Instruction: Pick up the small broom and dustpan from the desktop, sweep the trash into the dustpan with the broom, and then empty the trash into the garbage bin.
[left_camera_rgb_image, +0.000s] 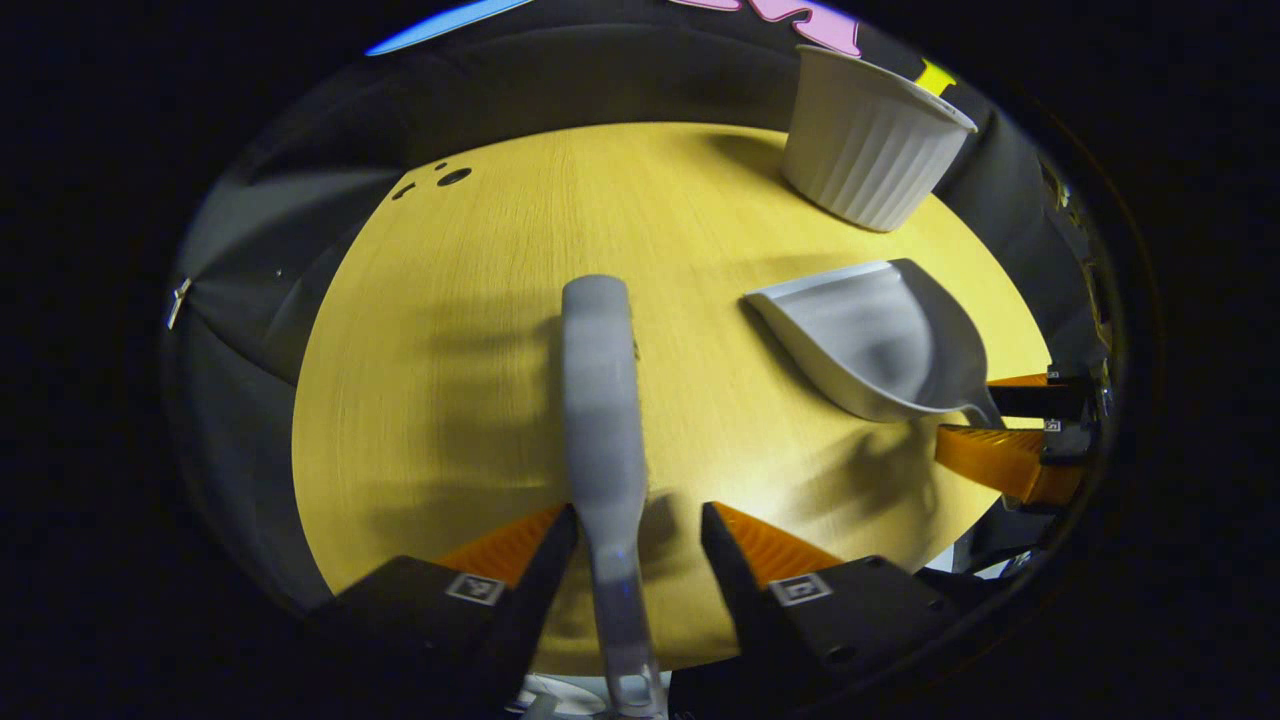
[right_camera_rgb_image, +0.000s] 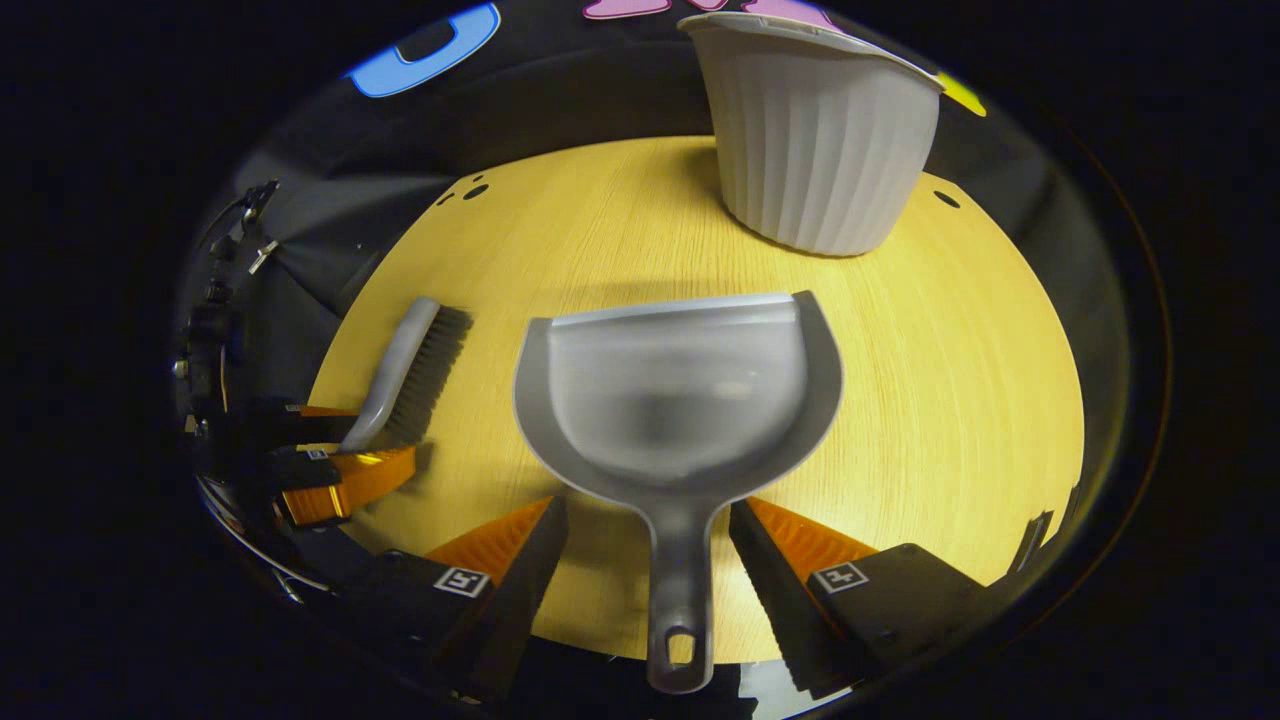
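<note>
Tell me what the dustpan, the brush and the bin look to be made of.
The dustpan looks like moulded grey plastic, semi-matt, with a soft sheen in its scoop. The brush seems to have a similar grey plastic back and handle with dark bristles, probably synthetic. The bin looks like thin white plastic, matt, with vertical ribs on its wall. The table shows a light wood grain, possibly laminate.

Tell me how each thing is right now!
Broom: lying on the desktop, handle between the open left gripper.
Dustpan: empty, flat on the desktop, handle between the open right gripper.
Garbage bin: upright.
</note>
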